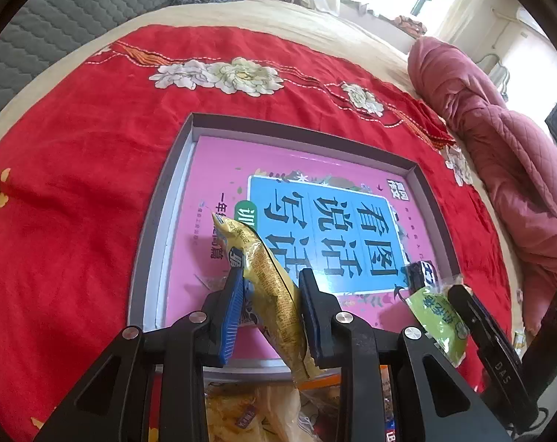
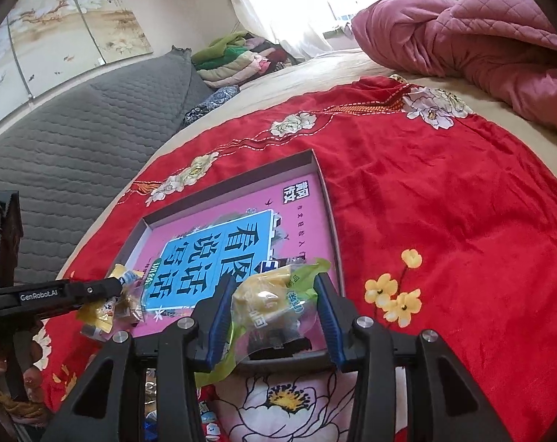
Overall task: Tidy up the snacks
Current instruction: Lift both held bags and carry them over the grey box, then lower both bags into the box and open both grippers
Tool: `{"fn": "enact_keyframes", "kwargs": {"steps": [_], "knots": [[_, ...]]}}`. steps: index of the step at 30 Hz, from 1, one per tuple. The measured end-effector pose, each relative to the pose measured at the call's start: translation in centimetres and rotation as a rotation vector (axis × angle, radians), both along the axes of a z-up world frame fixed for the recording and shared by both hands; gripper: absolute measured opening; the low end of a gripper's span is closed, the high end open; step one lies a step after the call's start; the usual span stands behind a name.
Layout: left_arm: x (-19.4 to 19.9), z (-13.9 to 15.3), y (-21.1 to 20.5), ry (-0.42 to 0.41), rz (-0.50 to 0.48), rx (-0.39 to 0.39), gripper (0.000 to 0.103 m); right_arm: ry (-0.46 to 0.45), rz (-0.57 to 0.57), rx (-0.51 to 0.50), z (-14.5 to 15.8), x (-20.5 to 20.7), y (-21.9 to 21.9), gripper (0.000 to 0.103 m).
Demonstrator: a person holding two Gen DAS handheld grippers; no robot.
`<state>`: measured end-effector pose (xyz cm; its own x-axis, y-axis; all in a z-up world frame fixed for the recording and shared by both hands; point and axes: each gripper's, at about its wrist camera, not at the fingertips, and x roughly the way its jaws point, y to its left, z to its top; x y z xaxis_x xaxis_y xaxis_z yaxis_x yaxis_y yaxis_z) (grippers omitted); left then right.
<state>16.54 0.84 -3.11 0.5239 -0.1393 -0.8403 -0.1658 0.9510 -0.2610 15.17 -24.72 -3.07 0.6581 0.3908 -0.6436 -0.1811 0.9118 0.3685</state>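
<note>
A shallow grey box [image 1: 156, 228] with a pink and blue printed sheet on its bottom lies on the red flowered cloth. My left gripper [image 1: 269, 294] is shut on a long yellow snack packet [image 1: 274, 276], which slants up over the box's near edge. In the right wrist view that gripper [image 2: 118, 287] comes in from the left with the yellow packet [image 2: 97, 313]. My right gripper [image 2: 274, 294] holds a green and clear snack packet [image 2: 271, 305] between its blue pads, over the near right corner of the box [image 2: 330, 213]. The left wrist view shows this packet [image 1: 438, 316] at the right.
A bag of more snacks [image 1: 249, 412] lies under the left gripper at the near edge. The red cloth [image 2: 444, 221] covers a bed. A pink quilt [image 2: 462, 33] is bunched at the far right, and a grey quilted pad [image 2: 75, 140] and folded clothes [image 2: 234, 59] at the far left.
</note>
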Motion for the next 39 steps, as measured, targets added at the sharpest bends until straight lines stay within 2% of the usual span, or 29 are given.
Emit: {"fn": "enact_keyframes", "kwargs": {"steps": [3,9,13,39], "knots": [[0.0,-0.1,-0.1,0.004,-0.003,0.006,0.031,-0.008,0.001,-0.025,0.1,0.2,0.3,0.044],[-0.1,-0.4,-0.2,0.019,-0.003,0.001,0.031,-0.033,0.036,-0.142,0.2,0.1,2.0,0.045],[-0.1,-0.6,-0.3,0.026,-0.005,0.0,0.031,-0.042,0.054,-0.171,0.1,0.0,2.6,0.045],[-0.5,-0.4,0.3,0.044,0.006,-0.012,0.031,-0.051,0.027,-0.191,0.5,-0.2,1.9,0.056]]}}
